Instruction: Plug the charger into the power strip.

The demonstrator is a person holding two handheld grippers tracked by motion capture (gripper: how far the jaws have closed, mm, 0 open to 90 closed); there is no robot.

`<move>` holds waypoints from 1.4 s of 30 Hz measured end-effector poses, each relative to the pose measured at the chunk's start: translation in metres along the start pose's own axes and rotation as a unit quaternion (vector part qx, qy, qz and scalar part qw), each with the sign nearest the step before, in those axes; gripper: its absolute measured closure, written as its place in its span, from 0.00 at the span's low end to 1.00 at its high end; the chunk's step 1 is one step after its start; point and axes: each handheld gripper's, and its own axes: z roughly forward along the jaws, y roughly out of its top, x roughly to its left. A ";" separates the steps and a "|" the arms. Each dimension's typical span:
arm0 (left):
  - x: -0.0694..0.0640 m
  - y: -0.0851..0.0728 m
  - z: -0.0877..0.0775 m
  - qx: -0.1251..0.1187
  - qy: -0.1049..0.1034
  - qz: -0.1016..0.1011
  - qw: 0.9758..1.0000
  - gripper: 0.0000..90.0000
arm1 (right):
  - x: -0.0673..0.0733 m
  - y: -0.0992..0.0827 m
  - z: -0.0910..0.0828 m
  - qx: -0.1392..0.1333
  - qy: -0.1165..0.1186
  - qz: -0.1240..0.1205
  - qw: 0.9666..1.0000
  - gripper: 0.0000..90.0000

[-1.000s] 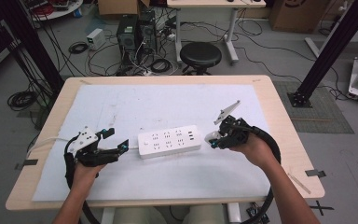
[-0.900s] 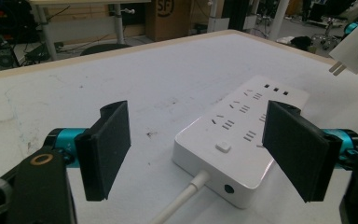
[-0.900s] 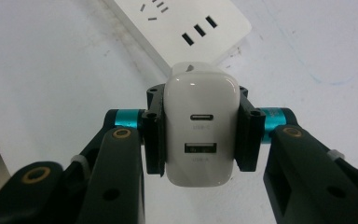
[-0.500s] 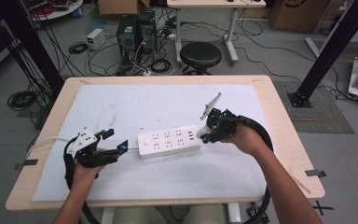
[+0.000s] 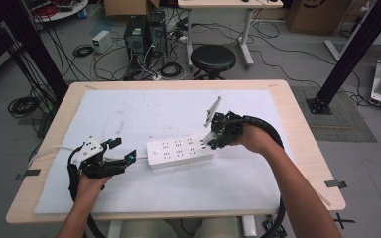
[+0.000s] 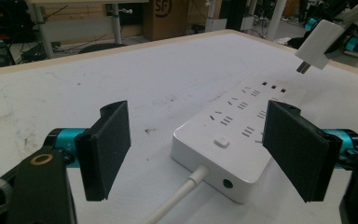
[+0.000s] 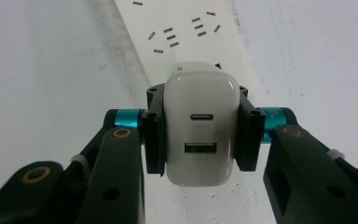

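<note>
**Charger carried in over the far end of the power strip**

White sheeting covers the desk (image 5: 129,114), and the power strip (image 5: 180,150) lies near its middle; I'll place everything from that strip. Over the last second my right gripper (image 5: 213,136) has travelled from well off the strip's far end to just above it, bringing the white charger (image 7: 200,123) with it. In the right gripper view the jaws pinch the charger by its two sides, its ports facing the camera, and the strip's sockets lie just beyond and below it. From the left gripper view the charger (image 6: 318,44) hangs above the strip's far end with its prongs pointing down, not yet in any socket. I read that as the approach nearly finished: what's left is lining the prongs up with a socket and pressing down.

My left gripper (image 5: 124,157) hasn't budged. It sits low at the strip's cord end, jaws spread on either side of that end without touching it, forearm coming in from the near edge. The right hand reaches in from beyond the strip's far end, wrist bent so the gripper tips downward toward the sockets.
</note>
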 end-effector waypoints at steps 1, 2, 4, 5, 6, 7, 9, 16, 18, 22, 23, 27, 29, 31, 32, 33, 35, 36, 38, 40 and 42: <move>0.000 0.000 0.000 0.001 0.000 0.001 1.000 0.26 | -0.001 0.002 0.001 0.002 0.002 -0.005 1.000 0.70; 0.000 0.000 0.000 0.000 0.000 -0.001 1.000 0.26 | -0.002 0.004 0.001 0.001 0.006 -0.009 1.000 0.70; 0.001 -0.001 -0.001 -0.001 0.001 -0.002 1.000 0.26 | -0.003 0.008 0.003 0.001 0.013 -0.016 1.000 0.70; 0.001 -0.001 -0.001 -0.002 0.002 -0.002 1.000 0.26 | -0.004 0.010 0.004 0.005 0.015 -0.021 1.000 0.70; 0.002 -0.001 -0.001 -0.001 0.002 -0.002 1.000 0.26 | -0.005 0.012 0.005 0.006 0.018 -0.028 0.999 0.70; 0.002 -0.002 -0.001 -0.002 0.003 -0.003 1.000 0.26 | -0.006 0.015 0.006 0.009 0.020 -0.033 0.999 0.70; 0.002 -0.002 -0.002 -0.001 0.003 -0.002 1.000 0.26 | -0.008 0.022 0.010 0.013 0.025 -0.045 0.999 0.70; 0.003 -0.003 -0.002 0.000 0.003 -0.002 1.000 0.26 | -0.013 0.035 0.019 0.022 0.033 -0.064 0.997 0.70; 0.002 -0.003 -0.002 -0.001 0.004 -0.001 1.000 0.26 | -0.017 0.041 0.022 0.025 0.036 -0.071 0.996 0.70; 0.002 -0.003 -0.002 0.000 0.005 0.000 1.000 0.26 | -0.021 0.048 0.026 0.026 0.040 -0.083 0.995 0.70; 0.002 -0.003 -0.002 0.000 0.005 0.000 1.000 0.26 | -0.022 0.050 0.028 0.028 0.042 -0.088 0.995 0.70; 0.002 -0.003 -0.002 0.000 0.004 0.001 1.000 0.26 | -0.023 0.059 0.036 0.035 0.046 -0.105 0.993 0.70; 0.002 -0.003 -0.002 -0.001 0.004 0.001 1.000 0.26 | -0.024 0.061 0.039 0.036 0.047 -0.109 0.992 0.70; 0.002 -0.003 -0.002 -0.001 0.003 0.000 1.000 0.26 | -0.024 0.062 0.040 0.039 0.048 -0.110 0.992 0.70; 0.002 -0.003 -0.002 -0.001 0.003 0.000 1.000 0.26 | -0.025 0.063 0.042 0.040 0.049 -0.113 0.992 0.70; 0.003 -0.003 -0.002 0.000 0.002 0.000 1.000 0.26 | -0.025 0.064 0.044 0.043 0.050 -0.115 0.991 0.70; 0.003 -0.004 -0.003 0.000 0.004 -0.001 1.000 0.26 | -0.026 0.065 0.046 0.047 0.047 -0.119 0.991 0.70; 0.003 -0.004 -0.003 0.000 0.003 -0.002 1.000 0.26 | -0.025 0.065 0.047 0.047 0.047 -0.119 0.991 0.70; 0.003 -0.004 -0.003 0.001 0.002 -0.002 1.000 0.26 | -0.026 0.066 0.048 0.048 0.048 -0.124 0.990 0.70; 0.004 -0.004 -0.003 0.002 0.001 -0.001 1.000 0.26 | -0.025 0.067 0.049 0.049 0.049 -0.136 0.988 0.70; 0.004 -0.004 -0.003 0.001 0.001 -0.003 1.000 0.26 | -0.024 0.069 0.052 0.053 0.049 -0.152 0.986 0.70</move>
